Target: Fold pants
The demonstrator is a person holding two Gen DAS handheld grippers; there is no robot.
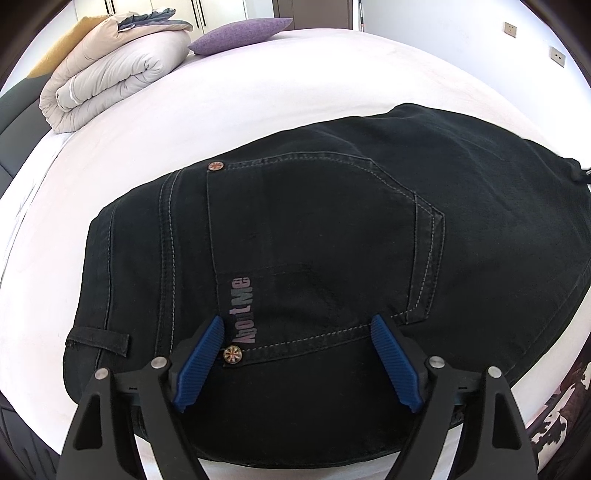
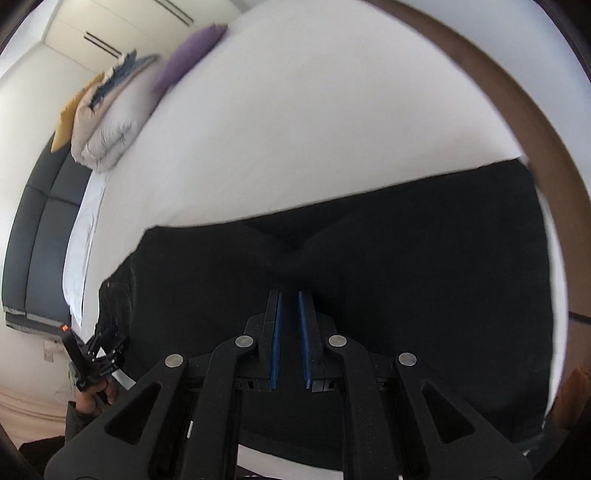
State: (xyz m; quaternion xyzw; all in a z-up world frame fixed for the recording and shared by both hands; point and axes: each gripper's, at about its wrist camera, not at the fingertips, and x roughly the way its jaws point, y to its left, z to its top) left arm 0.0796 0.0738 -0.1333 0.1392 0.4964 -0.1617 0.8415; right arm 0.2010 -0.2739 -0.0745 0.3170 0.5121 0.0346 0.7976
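Black jeans (image 1: 332, 229) lie flat on a white bed (image 1: 258, 81), back pocket up, with grey lettering and copper rivets. My left gripper (image 1: 297, 323) is open just above the pocket's lower edge, near the waistband, and holds nothing. In the right wrist view the jeans (image 2: 406, 258) spread across the near bed, with a fold crease at the middle. My right gripper (image 2: 290, 293) hovers over the dark cloth, its blue pads nearly together with a thin gap. I cannot tell if cloth is between them. The left gripper (image 2: 105, 343) shows at the lower left, by the jeans' end.
A rolled beige duvet (image 1: 107, 81) and a purple pillow (image 1: 240, 35) lie at the far side of the bed. A dark headboard (image 2: 40, 229) runs along the left. A patterned rug (image 1: 557, 417) is on the floor at the lower right.
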